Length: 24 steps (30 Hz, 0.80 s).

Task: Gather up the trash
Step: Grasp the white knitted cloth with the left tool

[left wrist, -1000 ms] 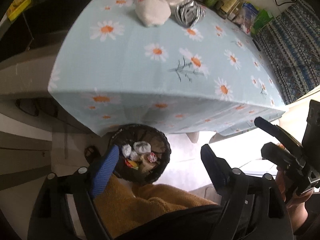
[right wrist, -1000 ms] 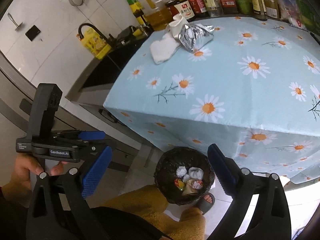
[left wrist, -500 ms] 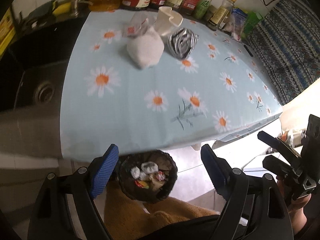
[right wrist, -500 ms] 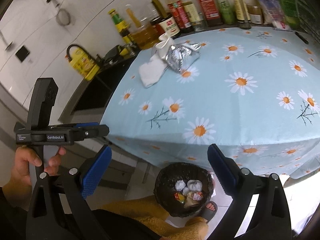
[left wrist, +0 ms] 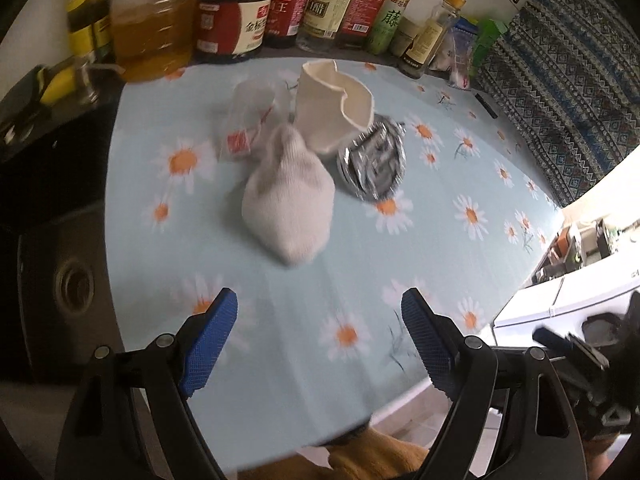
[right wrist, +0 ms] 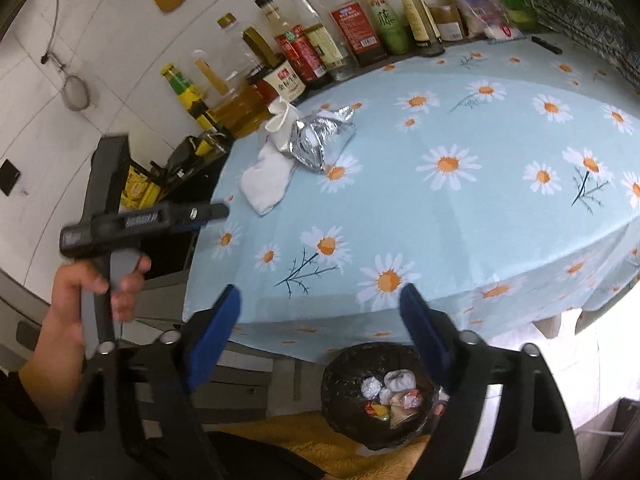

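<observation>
Above the daisy-print tablecloth (left wrist: 360, 248) the left gripper (left wrist: 320, 340) is now carried, its blue pads spread wide with nothing between them; a second ago the same camera was aimed at the floor and the black trash bin, which is no longer seen in that view. Straight ahead of the pads, but well apart from them, the remaining litter is clustered: a white crumpled cloth-like wad (left wrist: 290, 204), a torn white paper cup (left wrist: 334, 110) just behind it, a silver foil wrapper (left wrist: 372, 164) beside the cup, and a clear plastic packet (left wrist: 250, 122) to the left. A row of sauce bottles (left wrist: 288, 0) is lined up along the far edge.

Over the table's near edge the right gripper (right wrist: 320, 332) is held, and its jaws have just been closing to a middling gap, with nothing between them. Below it the trash bin (right wrist: 340, 376) is seen on the floor, already holding several wrappers.

A fresh pickup is judged to be starting, the wad being the nearest target for the left gripper; a further reach forward and down is called for.
</observation>
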Available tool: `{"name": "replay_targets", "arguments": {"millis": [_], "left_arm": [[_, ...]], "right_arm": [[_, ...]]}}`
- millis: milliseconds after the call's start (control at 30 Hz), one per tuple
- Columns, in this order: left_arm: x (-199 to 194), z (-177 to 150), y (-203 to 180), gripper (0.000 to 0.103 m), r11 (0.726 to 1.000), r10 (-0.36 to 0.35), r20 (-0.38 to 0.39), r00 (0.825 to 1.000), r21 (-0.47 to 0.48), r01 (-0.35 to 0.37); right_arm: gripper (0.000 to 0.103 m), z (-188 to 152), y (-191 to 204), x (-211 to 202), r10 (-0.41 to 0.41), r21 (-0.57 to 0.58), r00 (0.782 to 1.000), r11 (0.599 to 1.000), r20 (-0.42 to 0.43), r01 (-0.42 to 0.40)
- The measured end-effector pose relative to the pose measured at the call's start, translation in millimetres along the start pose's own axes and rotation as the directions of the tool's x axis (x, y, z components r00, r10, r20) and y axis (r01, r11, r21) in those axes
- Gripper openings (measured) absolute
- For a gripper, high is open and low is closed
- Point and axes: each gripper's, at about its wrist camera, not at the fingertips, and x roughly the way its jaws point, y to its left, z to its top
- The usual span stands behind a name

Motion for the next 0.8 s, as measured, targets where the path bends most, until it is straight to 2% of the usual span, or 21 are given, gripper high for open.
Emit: {"name": "replay_targets", "arguments": {"millis": [167, 333, 400, 500, 567, 800], "left_arm": [[18.4, 28.9, 11.3, 0.082, 0.999, -0.023, -0.005, 1.000, 0.029, 0.023], [36.5, 49.8, 18.1, 0.082, 0.996, -0.038, -0.016, 0.999, 0.080, 0.039], [46.1, 56.4, 20.3, 0.080, 0.994, -0.019, -0.024, 1.000, 0.105, 0.021], [57.3, 62.5, 24.2, 0.072, 0.992, -0.028, -0.042, 0.999, 0.123, 0.033], [63.2, 64.9, 24.8, 0.062, 0.988, -0.026, -0.049, 0.998, 0.150, 0.033], [67.6, 66.1, 18.7, 0.046, 0.973, -0.026, -0.043, 0.999, 0.227, 0.035]], "right_arm": [[0.061, -7.2, 15.9, 7.4, -0.031, 0.032, 0.999, 0.999, 0.010, 0.031], [0.057, -10.5, 29.6, 11.2, -0.070, 0.064, 0.997, 0.996, 0.034, 0.068], [0.057, -11.8, 34.7, 13.5, -0.083, 0.079, 0.996, 0.994, 0.040, 0.080], [0.057, -13.0, 39.9, 17.2, -0.106, 0.102, 0.993, 0.990, 0.044, 0.101], [0.057, -12.8, 43.2, 19.8, -0.115, 0.123, 0.992, 0.987, 0.050, 0.108], [0.057, -3.5, 45.1, 26.7, -0.138, 0.151, 0.989, 0.980, 0.059, 0.128]]}}
